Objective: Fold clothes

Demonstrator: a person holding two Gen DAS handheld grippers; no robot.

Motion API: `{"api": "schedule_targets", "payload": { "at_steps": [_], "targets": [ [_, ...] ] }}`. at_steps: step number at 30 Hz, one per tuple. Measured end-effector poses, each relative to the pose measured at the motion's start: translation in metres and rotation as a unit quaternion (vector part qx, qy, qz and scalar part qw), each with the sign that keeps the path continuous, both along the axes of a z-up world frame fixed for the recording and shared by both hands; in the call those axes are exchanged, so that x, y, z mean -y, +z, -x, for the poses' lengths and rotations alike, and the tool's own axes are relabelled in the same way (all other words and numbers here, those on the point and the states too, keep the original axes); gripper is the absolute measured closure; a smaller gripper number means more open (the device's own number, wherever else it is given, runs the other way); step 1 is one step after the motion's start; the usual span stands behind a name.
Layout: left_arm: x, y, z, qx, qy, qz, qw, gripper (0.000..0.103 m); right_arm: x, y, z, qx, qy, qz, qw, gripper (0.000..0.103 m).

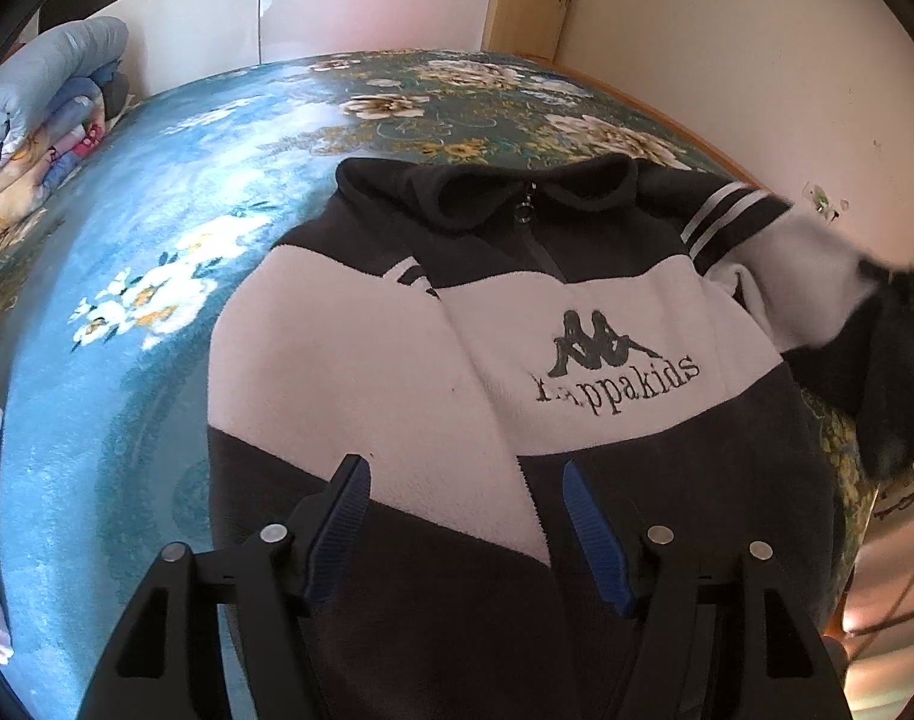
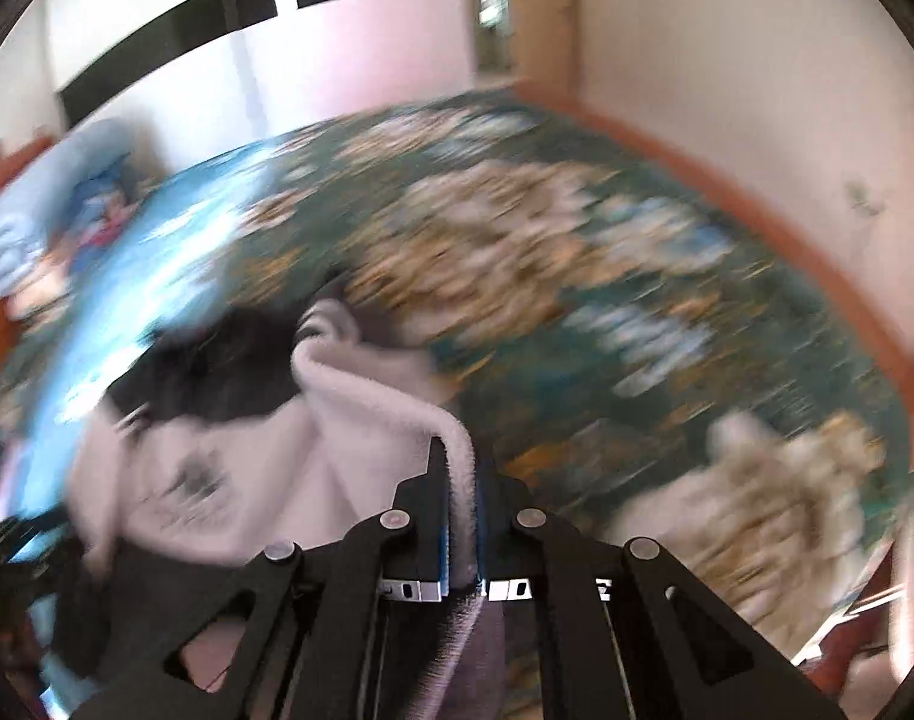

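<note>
Sleeve fold on the fleece, mid-swing

The black-and-white fleece zip jacket (image 1: 517, 360) lay front-up on the floral teal bed blanket (image 1: 156, 252), collar away. The right tool (image 2: 461, 480) was clamped on the white fleece sleeve (image 2: 360, 396), which trailed left toward the body; the left tool (image 1: 466, 522) hung apart over the hem, gripping nothing.
</note>
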State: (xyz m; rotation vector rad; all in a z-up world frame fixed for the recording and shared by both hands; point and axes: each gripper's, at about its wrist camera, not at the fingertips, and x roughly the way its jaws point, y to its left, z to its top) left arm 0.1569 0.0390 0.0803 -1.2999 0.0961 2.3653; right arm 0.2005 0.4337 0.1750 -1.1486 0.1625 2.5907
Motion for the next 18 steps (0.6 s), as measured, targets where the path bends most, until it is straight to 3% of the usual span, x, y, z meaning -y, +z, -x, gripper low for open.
{"api": "schedule_targets", "payload": {
  "at_steps": [3,6,12,16,18],
  "targets": [
    [-0.003,-0.004,0.004,0.004,-0.002,0.008,1.0,0.032,-0.041,0.002,0.02,0.011,-0.047,-0.048,0.998,0.097],
    [-0.006,-0.006,0.008,0.007,-0.001,0.022,0.9997,0.032,-0.079,-0.023,0.045,0.041,-0.084,-0.058,0.994,0.097],
    [-0.002,-0.004,0.008,0.015,0.012,0.032,0.9993,0.032,-0.125,-0.081,0.07,0.073,-0.127,0.006,0.989,0.097],
    [-0.002,-0.005,0.001,0.019,0.014,0.041,0.9989,0.032,-0.117,-0.078,0.064,0.059,-0.113,0.022,0.992,0.097],
    [-0.002,-0.006,-0.002,0.022,0.012,0.04,0.9989,0.032,-0.11,-0.065,0.056,0.044,-0.11,0.022,0.993,0.088]
  ]
}}
